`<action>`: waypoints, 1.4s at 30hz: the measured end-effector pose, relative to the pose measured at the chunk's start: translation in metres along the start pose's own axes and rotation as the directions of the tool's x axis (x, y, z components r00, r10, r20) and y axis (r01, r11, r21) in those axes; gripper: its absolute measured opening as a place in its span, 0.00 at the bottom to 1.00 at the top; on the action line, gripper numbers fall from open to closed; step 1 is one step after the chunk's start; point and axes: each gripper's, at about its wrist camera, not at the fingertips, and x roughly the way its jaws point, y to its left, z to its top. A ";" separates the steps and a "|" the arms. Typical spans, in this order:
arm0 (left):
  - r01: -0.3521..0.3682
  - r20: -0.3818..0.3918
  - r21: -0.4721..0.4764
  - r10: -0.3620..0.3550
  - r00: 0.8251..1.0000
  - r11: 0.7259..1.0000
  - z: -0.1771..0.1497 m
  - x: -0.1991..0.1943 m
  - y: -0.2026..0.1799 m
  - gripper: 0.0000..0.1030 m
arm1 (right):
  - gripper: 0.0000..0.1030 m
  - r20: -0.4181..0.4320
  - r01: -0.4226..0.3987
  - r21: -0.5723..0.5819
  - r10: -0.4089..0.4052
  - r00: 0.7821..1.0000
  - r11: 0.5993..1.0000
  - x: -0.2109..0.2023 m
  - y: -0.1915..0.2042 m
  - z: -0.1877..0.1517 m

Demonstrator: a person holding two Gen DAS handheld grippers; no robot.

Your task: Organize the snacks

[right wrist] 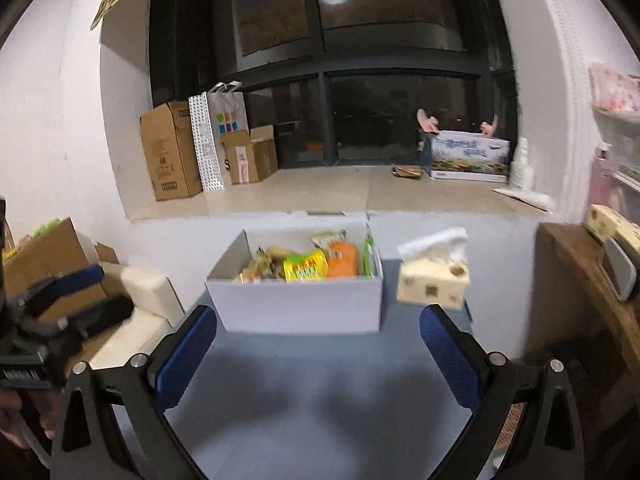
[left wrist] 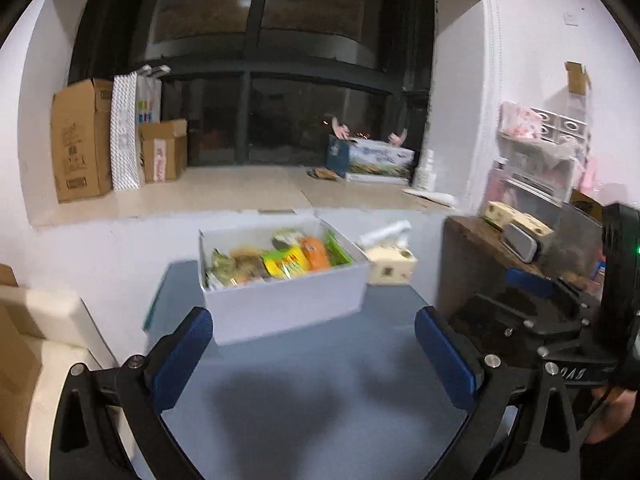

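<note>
One box: white rectangular cardboard box (right wrist: 296,304) at blue table's (right wrist: 320,392) far edge, full of colourful snack packets (right wrist: 304,266).
Left gripper (left wrist: 314,354): spread wide, holding nothing.
Right gripper (right wrist: 318,354): spread wide, holding nothing.

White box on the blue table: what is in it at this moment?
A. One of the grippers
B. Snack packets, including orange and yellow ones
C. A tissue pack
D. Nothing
B: the open white box holds several snack packets, orange and yellow among them; the tissue pack sits outside, to its right.
</note>
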 end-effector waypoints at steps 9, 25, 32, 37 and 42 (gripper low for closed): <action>-0.003 -0.032 0.011 0.004 0.999 1.000 -0.016 -0.019 -0.001 1.00 | 1.00 -0.012 0.053 0.032 -0.053 0.999 0.998 -0.034 -0.003 -0.021; -0.008 -0.042 0.032 0.009 0.999 0.999 -0.015 -0.017 -0.003 1.00 | 1.00 -0.016 0.058 0.021 -0.058 0.998 0.998 -0.035 0.000 -0.018; -0.011 -0.050 0.034 0.013 0.999 0.999 -0.016 -0.015 -0.003 1.00 | 1.00 -0.011 0.058 0.023 -0.058 0.998 0.998 -0.036 0.000 -0.019; -0.015 -0.052 0.035 0.017 0.999 0.999 -0.017 -0.015 -0.002 1.00 | 1.00 -0.013 0.054 0.020 -0.054 0.998 0.998 -0.037 -0.001 -0.019; -0.015 -0.054 0.037 0.017 0.998 0.999 -0.017 -0.015 -0.002 1.00 | 1.00 -0.018 0.058 0.018 -0.058 0.998 0.998 -0.037 -0.002 -0.019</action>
